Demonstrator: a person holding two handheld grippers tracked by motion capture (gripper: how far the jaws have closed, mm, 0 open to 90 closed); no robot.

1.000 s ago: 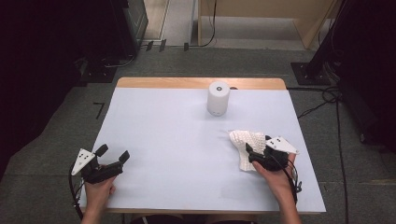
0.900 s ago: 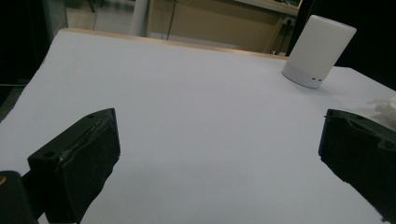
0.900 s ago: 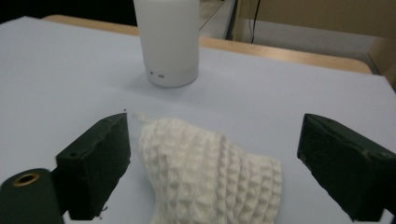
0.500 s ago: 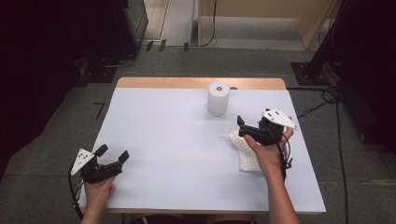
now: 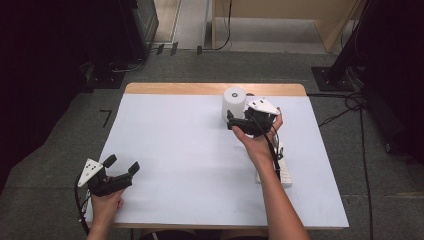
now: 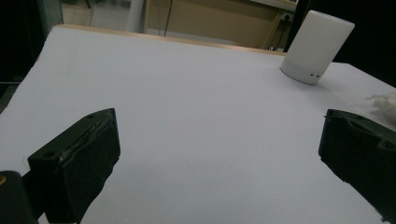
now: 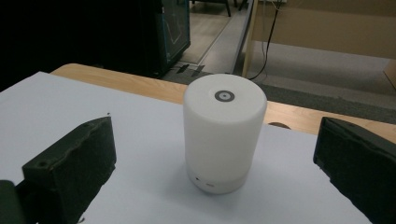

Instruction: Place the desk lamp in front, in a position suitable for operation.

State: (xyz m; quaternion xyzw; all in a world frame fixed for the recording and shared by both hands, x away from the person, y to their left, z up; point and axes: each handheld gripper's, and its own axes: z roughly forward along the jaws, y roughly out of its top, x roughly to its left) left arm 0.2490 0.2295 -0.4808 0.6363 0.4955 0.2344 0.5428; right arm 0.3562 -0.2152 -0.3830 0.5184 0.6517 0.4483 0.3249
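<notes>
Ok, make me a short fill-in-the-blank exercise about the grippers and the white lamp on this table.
1. The right gripper faces the white lamp with its jaws ____.
2. The lamp stands ____ near the table's far edge.
3. The left gripper holds ____.
4. The white cloth lies beside the person's ____ forearm.

Missing words: open; upright; nothing; right

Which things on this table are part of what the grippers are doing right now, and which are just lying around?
In the job:
- white cylinder lamp, upright near the far edge
- right gripper, jaws open, lined up on the lamp but not touching it

Lying about:
- white cloth, beside the right forearm
- left gripper, open, idle at the near left corner
</notes>
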